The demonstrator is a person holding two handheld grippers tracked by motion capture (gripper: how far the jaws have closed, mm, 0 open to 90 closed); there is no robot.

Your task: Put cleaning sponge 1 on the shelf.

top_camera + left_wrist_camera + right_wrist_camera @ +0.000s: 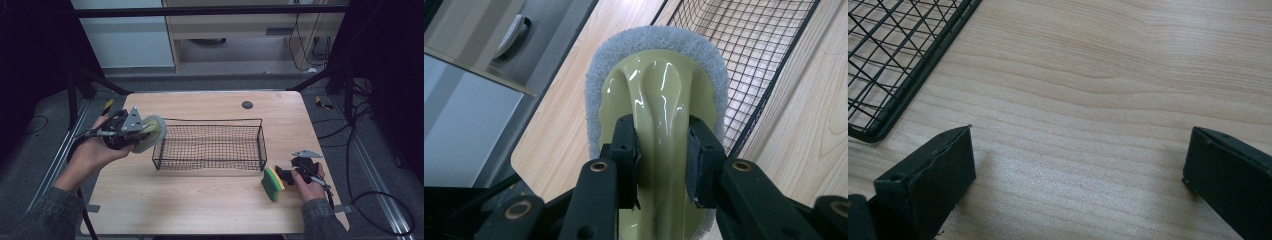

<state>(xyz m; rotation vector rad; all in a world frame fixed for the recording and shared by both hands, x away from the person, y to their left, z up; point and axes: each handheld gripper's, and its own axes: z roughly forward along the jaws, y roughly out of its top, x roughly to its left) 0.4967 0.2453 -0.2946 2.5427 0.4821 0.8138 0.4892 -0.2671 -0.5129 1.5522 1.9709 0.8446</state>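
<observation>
We hold the scrubber [656, 95] tight in the left gripper [131, 131] just beside the basket [210, 161], so we should carry it over the rim before letting go, while the right gripper [1078, 175] rests wide by the sponge [272, 184]

- A scrubbing pad [150, 133] is held in the left gripper [131, 131], left of the wire basket [210, 145].
- A green-and-yellow sponge [272, 184] is seen beside the right gripper [289, 175] on the table [200, 205].
</observation>
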